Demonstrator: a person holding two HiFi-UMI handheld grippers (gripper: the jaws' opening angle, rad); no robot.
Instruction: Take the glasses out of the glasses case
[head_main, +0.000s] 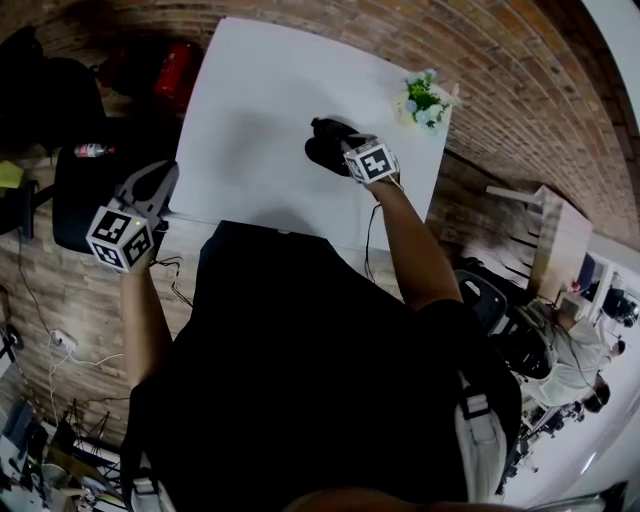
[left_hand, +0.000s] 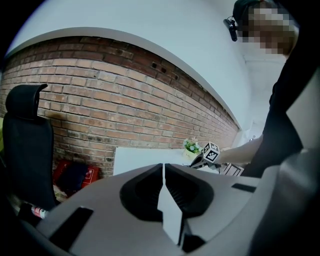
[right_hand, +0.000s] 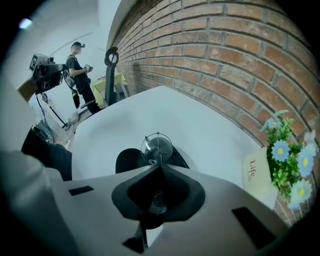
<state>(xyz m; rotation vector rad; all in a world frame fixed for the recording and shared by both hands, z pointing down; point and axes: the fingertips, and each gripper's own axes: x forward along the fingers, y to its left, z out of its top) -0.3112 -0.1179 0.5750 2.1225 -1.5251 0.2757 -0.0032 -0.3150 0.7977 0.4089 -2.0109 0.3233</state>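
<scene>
The black glasses case (head_main: 322, 142) lies open on the white table (head_main: 260, 110), toward its right side. My right gripper (head_main: 347, 150) is at the case, shut on the glasses (right_hand: 156, 148): in the right gripper view (right_hand: 159, 167) one round wire-rimmed lens sticks up past the jaw tips and another shows between the jaws, with the case (right_hand: 127, 161) just behind. My left gripper (head_main: 158, 183) hangs off the table's left edge, away from the case. Its jaws (left_hand: 164, 172) are shut with nothing in them.
A small pot of flowers (head_main: 424, 102) stands at the table's far right corner, close to the brick wall (right_hand: 240, 60). A black chair (head_main: 85, 190) and a red bag (head_main: 175, 70) are left of the table. A person (right_hand: 80, 70) stands far off.
</scene>
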